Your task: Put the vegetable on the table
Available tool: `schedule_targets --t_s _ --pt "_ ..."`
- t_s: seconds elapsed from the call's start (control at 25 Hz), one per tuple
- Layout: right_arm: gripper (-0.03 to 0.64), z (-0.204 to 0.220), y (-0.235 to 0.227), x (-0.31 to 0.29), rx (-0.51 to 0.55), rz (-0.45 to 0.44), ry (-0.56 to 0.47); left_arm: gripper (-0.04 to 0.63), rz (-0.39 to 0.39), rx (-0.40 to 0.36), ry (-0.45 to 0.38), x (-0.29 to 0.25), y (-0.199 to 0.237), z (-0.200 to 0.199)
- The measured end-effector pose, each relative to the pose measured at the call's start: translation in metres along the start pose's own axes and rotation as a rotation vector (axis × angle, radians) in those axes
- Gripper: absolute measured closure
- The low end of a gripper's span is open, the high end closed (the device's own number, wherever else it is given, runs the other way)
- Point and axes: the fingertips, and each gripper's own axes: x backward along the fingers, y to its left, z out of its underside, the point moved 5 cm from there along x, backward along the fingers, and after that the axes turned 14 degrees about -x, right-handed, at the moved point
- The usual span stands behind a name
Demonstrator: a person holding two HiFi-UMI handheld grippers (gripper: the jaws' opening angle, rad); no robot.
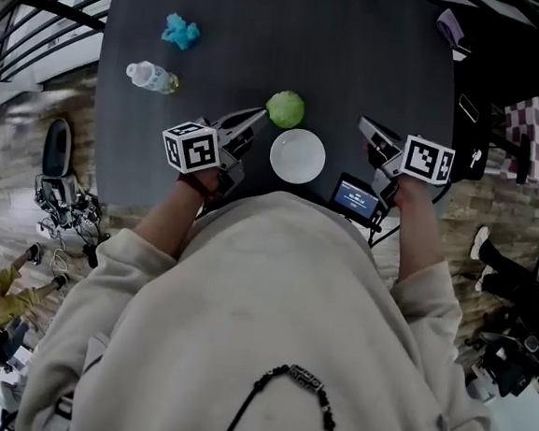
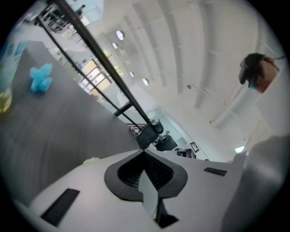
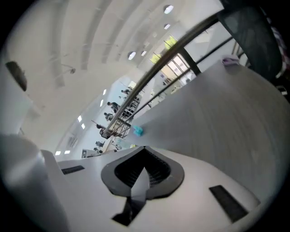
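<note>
A round green vegetable (image 1: 285, 109) lies on the dark table (image 1: 267, 31), just behind an empty white plate (image 1: 297, 155). My left gripper (image 1: 260, 114) is shut with nothing between its jaws, and its tips point at the vegetable's left side, very near it. In the left gripper view the jaws (image 2: 144, 151) meet, and a sliver of the vegetable (image 2: 90, 160) peeks over the left jaw. My right gripper (image 1: 364, 125) is also shut and empty, to the right of the plate and apart from it. In the right gripper view its jaws (image 3: 145, 147) are closed together.
A clear water bottle (image 1: 152, 78) lies at the table's left, and a crumpled blue cloth (image 1: 181, 31) sits behind it. A small screen device (image 1: 357, 197) rests at the near edge by my right hand. Dark items (image 1: 470, 115) hang off the table's right side.
</note>
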Motion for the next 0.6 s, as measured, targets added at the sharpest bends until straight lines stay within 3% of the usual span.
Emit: schedule_targets --t_s 0.12,0.2,0.28,0.48,0.6 --pt "0.600 0.005 0.078 0.024 0.267 -0.171 -0.016 0.589 0.055 -0.329 -0.035 0.005 -0.054 -0.048" --pt "0.601 0.002 0.133 0.048 0.448 -0.280 -0.100 0.589 0.068 -0.582 -0.043 0.009 -0.089 -0.076" --pt "0.601 -0.004 0.172 0.067 0.588 -0.303 -0.188 0.589 0.075 -0.738 -0.060 0.014 -0.115 -0.099" --pt "0.601 0.009 0.216 0.074 0.888 -0.203 -0.216 0.589 0.134 -0.806 -0.133 0.033 -0.158 -0.128" --pt "0.601 0.017 0.224 0.075 0.936 -0.195 -0.233 0.589 0.156 -0.834 -0.162 0.037 -0.175 -0.128"
